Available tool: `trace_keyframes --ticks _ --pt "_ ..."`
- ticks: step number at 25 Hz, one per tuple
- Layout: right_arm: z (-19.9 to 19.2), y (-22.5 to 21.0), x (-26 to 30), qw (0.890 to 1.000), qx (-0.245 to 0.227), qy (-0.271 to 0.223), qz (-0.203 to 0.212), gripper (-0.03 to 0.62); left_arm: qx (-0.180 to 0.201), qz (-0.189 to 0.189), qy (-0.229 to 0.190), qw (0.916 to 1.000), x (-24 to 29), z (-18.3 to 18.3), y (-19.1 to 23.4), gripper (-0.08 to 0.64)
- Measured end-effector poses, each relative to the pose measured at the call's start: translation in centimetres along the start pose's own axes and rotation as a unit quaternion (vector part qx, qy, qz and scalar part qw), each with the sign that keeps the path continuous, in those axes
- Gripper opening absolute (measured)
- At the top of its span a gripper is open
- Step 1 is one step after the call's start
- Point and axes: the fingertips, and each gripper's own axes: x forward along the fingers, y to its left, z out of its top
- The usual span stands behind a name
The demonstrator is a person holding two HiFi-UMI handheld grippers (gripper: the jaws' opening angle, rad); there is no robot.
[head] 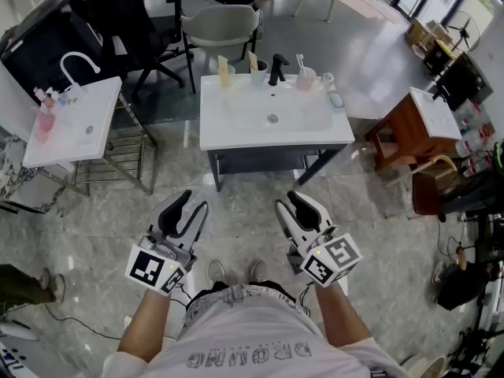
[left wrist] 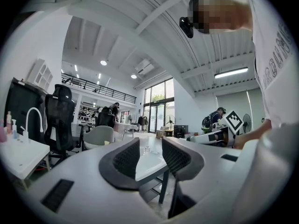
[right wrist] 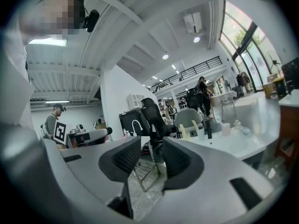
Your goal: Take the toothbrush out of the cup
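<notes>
Grey marbled floor [head: 246, 205] fills most of your head view, and the white washbasin stand [head: 236, 132] sits far ahead of you at the centre. Your left gripper [head: 191, 205] and right gripper [head: 293, 203] hover side by side near your body, over the floor. Both point toward the basin and are well apart from it. Each gripper's own view shows its jaws parted by a moderate gap, with nothing between the pads and only the room beyond. On the basin's far rim, just right of the black faucet [head: 276, 69], stands the pink cup [head: 305, 78]; another cup [head: 258, 73] stands left of the faucet. The toothbrush [head: 300, 60] stands upright in the pink cup, far ahead of both grippers and more nearly in line with your right one.
</notes>
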Motion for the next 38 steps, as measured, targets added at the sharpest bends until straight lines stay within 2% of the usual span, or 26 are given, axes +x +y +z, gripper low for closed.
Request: trace_keyframes --ticks 24,38 --pt "0.3 -1.9 -1.3 1.000 0.004 -0.003 0.006 0.198 0.006 0.022 0.009 0.9997 1.1 -0.3 -1.4 0.212" --pt "1.0 -7.9 -4.6 1.000 -0.003 -0.003 0.030 0.210 0.016 0.053 0.003 0.9985 5.3 -1.3 -5.4 0.216"
